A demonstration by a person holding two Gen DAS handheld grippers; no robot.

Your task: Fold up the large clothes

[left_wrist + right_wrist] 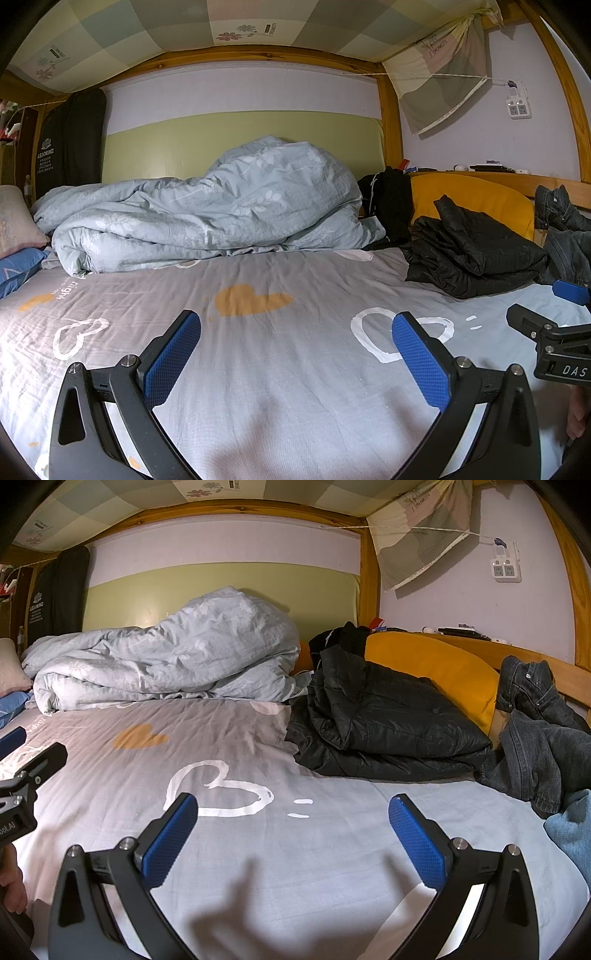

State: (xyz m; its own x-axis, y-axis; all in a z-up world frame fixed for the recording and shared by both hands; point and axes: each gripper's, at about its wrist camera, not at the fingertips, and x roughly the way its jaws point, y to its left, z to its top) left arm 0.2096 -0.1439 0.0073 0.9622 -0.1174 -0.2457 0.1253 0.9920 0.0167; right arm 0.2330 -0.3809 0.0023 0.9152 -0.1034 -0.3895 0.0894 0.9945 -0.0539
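A: Where do the clothes lie, and what are the claws doing?

B: The black quilted puffer jacket [388, 723] lies at the far right of the grey heart-printed bed sheet [332, 849], doubled over on itself in a rough bundle against the mustard-yellow cushion [443, 672]. Just right of it, the dark denim jeans [535, 738] sit crumpled, partly draped over the wooden bed rail [569, 679]. Both claws hover over bare sheet in front. The left gripper [295, 347] has its jaws spread wide and holds nothing; the right gripper [293, 830] is the same, spread and empty.

A: So which step is this?

B: I judge it a pause between garments. The jacket's layered bundle fits either a loose fold already laid aside or a heap waiting to be spread; the pictures don't settle which. The jeans look plainly unfolded.

A: What would the next move call for?

B: If the jeans are taken, a reach right to pinch the waistband, then a drag onto the open sheet, where there's room to flatten them.

A: Counts?

B: Two grippers, one jacket, one pair of jeans, one pale blue leaf-print duvet [207, 206] heaped at the back, one yellow cushion. A light blue cloth [572, 830] shows at the right edge; what it is I can't tell.
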